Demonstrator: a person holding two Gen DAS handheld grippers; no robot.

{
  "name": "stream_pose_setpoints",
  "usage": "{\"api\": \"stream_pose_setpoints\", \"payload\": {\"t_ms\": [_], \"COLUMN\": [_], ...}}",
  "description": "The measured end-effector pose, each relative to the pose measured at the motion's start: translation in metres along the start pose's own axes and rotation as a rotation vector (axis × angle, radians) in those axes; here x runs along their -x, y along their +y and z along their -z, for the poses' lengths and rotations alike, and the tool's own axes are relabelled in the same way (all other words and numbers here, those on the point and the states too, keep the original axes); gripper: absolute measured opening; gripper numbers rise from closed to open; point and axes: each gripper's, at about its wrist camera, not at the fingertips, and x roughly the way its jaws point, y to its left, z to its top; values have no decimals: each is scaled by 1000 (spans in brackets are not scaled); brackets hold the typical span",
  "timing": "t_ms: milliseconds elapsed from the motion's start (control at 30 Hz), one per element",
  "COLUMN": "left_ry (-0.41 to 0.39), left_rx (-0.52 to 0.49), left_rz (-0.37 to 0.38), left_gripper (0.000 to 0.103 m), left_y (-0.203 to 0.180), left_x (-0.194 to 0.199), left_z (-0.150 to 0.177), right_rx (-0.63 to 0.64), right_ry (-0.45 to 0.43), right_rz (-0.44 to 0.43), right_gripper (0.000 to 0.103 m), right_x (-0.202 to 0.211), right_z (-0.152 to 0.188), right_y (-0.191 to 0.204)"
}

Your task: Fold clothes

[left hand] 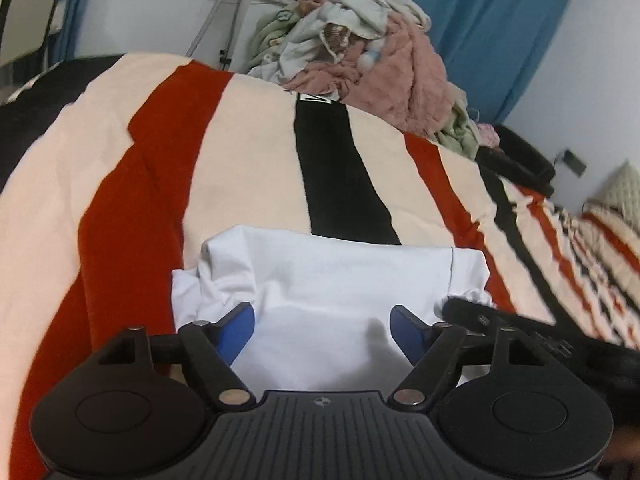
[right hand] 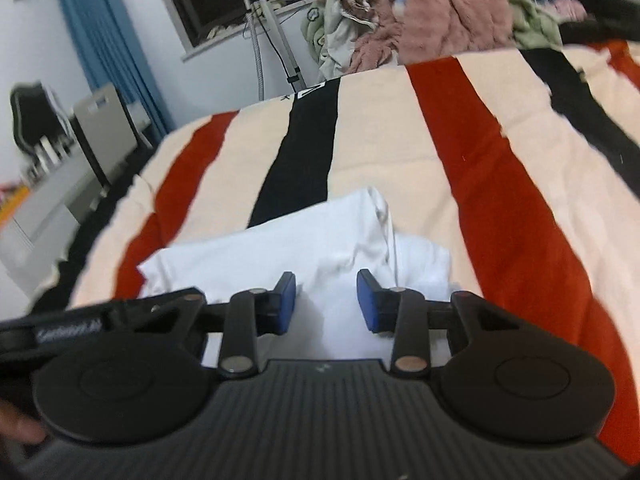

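Pretty even indoor light, soft, no hard glare anywhere. White garment (left hand: 320, 280) borderline blown out, folds barely readable. Small soft shadow on it near the right blue pad (left hand: 404, 330) in the left wrist view. Heavy fisheye bending in both views, striped blanket (left hand: 240, 160) bulging like a dome, dark vignette in the corners. Motion smear along the right edge of the left view. Right wrist view blurrier overall, clothes pile (right hand: 420, 12) and left-edge furniture mushy.

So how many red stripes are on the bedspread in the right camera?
2: one red stripe left of the black center stripe, one red stripe right of it. More may lie outside the frame.
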Motion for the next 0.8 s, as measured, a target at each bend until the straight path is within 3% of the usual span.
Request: {"api": "stream_pose_setpoints", "payload": {"t_ms": [100,233,367,500,567,700,800], "left_ry": [-5,-10,-27,-27,-9,0,-2], "left_rx": [-36,-45,-77,-108,-155,-195,-188], "left_rz": [-21,-37,-53,-66,-100,-163,-169], "left_gripper": [78,78,79,81,82,83,84], "left_y": [-6,-13,-27,-36,-41,-48,-49], "left_x": [3,18,48,72,72,58,59], "left_z": [2,4,10,28,45,67,67], "right_rx": [17,108,71,116,131,100,84], "right_ry": [22,34,25,-17,10,105,111], "right_rz": [36,48,-2,-11,2,65,76], "right_gripper": [34,36,37,37,37,35,34], "right_x": [-20,-9,29,77,86,71,63], "right_z": [4,8,10,24,35,61,66], "right_y": [1,12,17,25,28,26,23]}}
